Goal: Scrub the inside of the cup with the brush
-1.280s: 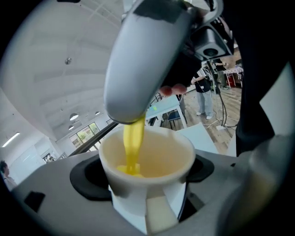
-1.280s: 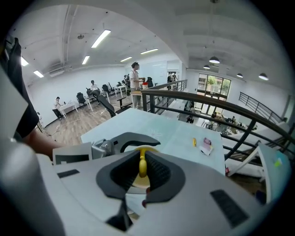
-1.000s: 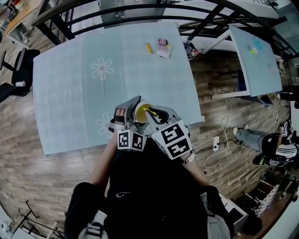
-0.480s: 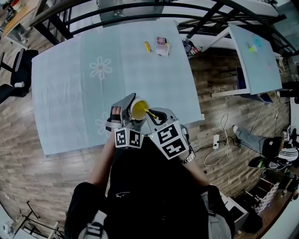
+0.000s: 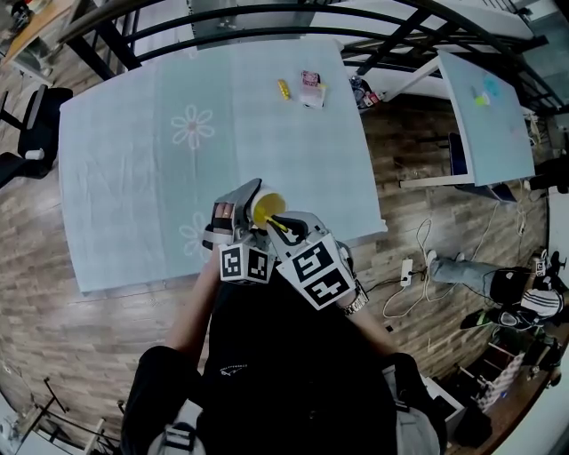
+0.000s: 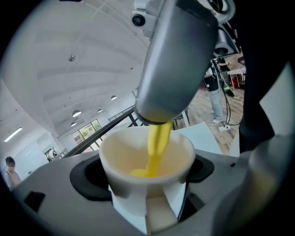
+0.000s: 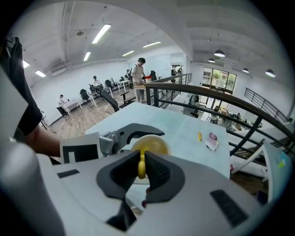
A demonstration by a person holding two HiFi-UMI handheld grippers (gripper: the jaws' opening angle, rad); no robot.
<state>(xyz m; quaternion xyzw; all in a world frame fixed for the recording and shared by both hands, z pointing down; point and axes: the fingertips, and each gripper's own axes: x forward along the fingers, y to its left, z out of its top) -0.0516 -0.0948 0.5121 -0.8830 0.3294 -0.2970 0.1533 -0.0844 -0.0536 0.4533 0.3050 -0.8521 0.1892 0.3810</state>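
A white cup [image 6: 146, 173] with a yellowish inside sits between the jaws of my left gripper [image 6: 146, 184], which is shut on it and tilts its mouth up toward the camera. In the head view the cup [image 5: 267, 210] hangs over the table's near edge, with my left gripper [image 5: 242, 213] beside it. My right gripper [image 7: 142, 169] is shut on the yellow brush [image 7: 141, 167]. The brush [image 6: 156, 147] reaches down into the cup and touches its bottom. From the head view the brush handle [image 5: 278, 223] slants from my right gripper [image 5: 292, 229] into the cup.
The pale blue table [image 5: 133, 151] with flower prints carries a small yellow item [image 5: 283, 89] and a pink-and-white packet [image 5: 309, 87] at its far side. A black railing [image 5: 267, 13] runs behind it. A second table [image 5: 484, 111] stands at the right; cables lie on the wooden floor [image 5: 418, 275].
Both grippers have stayed close together over the table's near edge. The right gripper has shifted slightly left and down, and the brush handle sits at a new angle in the cup.
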